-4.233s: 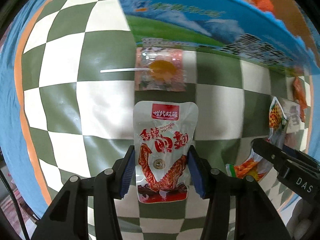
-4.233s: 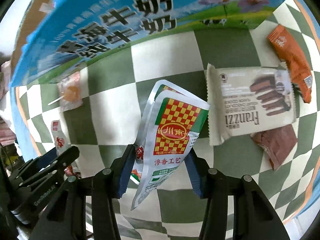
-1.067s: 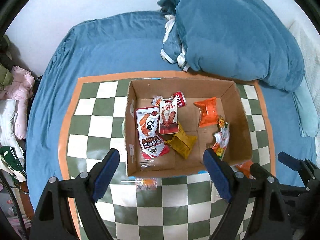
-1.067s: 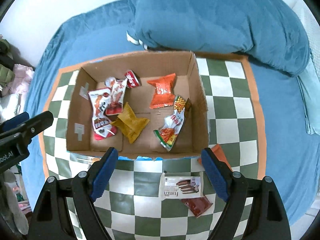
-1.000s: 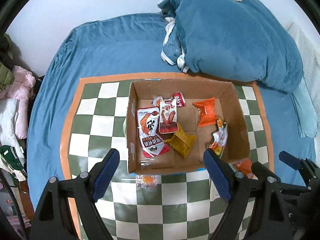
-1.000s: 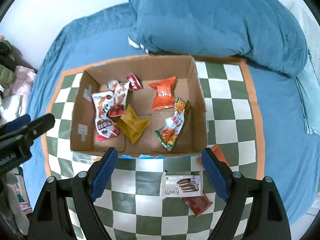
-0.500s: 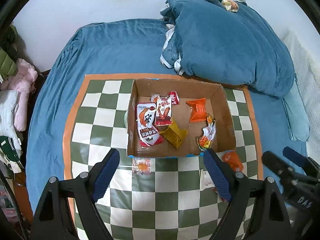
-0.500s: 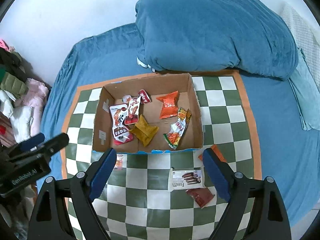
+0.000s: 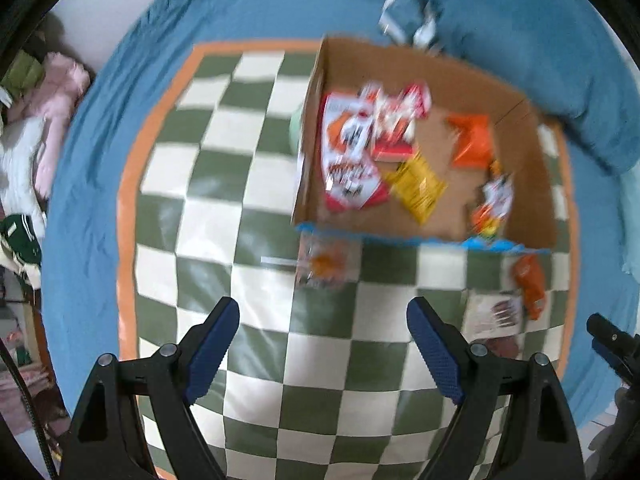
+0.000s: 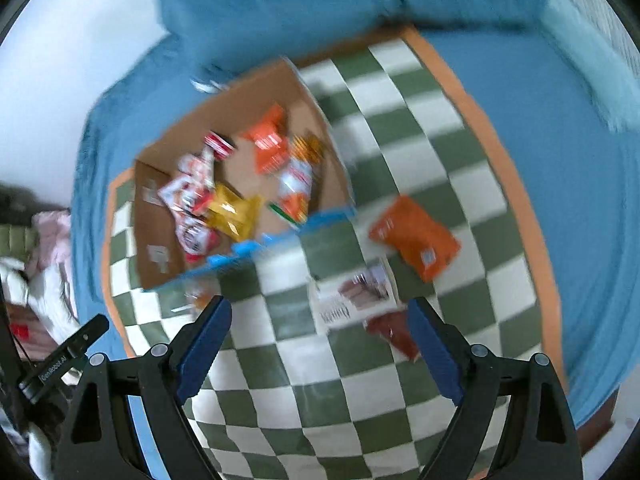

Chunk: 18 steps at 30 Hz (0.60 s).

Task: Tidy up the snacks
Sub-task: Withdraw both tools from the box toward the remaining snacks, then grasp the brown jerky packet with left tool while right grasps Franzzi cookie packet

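While jaws gape (both), box (image 9: 308, 152) rim near.

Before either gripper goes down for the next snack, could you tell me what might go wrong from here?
1. The lollipop lies close against the cardboard box wall, so the left gripper may bump the box.
2. The white cookie pack, dark red packet and orange packet crowd together; the right gripper may pinch two.
3. Both views are motion-blurred, so aiming could be off.

Blue-sheeted bed (image 9: 248, 12), rumpled duvet (image 9: 532, 36), seemingly white wall (image 10: 72, 32).
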{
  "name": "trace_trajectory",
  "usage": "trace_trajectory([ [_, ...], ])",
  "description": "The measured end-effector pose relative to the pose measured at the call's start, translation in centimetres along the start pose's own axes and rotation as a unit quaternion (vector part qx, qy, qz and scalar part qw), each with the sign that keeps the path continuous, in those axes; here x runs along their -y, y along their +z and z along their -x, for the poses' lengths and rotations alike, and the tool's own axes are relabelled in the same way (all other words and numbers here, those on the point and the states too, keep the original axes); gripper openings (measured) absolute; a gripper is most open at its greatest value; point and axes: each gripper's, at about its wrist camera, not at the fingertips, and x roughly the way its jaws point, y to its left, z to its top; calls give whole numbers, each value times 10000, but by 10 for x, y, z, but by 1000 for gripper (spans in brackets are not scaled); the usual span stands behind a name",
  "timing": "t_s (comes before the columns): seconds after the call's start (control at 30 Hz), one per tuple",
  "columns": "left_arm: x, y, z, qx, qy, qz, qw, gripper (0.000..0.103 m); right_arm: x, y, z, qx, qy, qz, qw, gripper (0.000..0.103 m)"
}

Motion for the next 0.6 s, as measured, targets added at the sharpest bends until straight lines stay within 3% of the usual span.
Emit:
trace_trajectory([
  [0.1, -9, -5, -36, -342, 24, 161, 9993, 86, 24, -6, -48, -488, 160, -522, 9973, 91],
  [0.23, -19, -8, -70, -615, 65, 360, 9974, 86, 53, -16, -108, -910, 619, -1563, 9816, 91],
  [0.6, -32, -8, -110, -845, 179, 589, 9945, 86, 44, -18, -194, -1029, 419, -2604, 9591, 91],
])
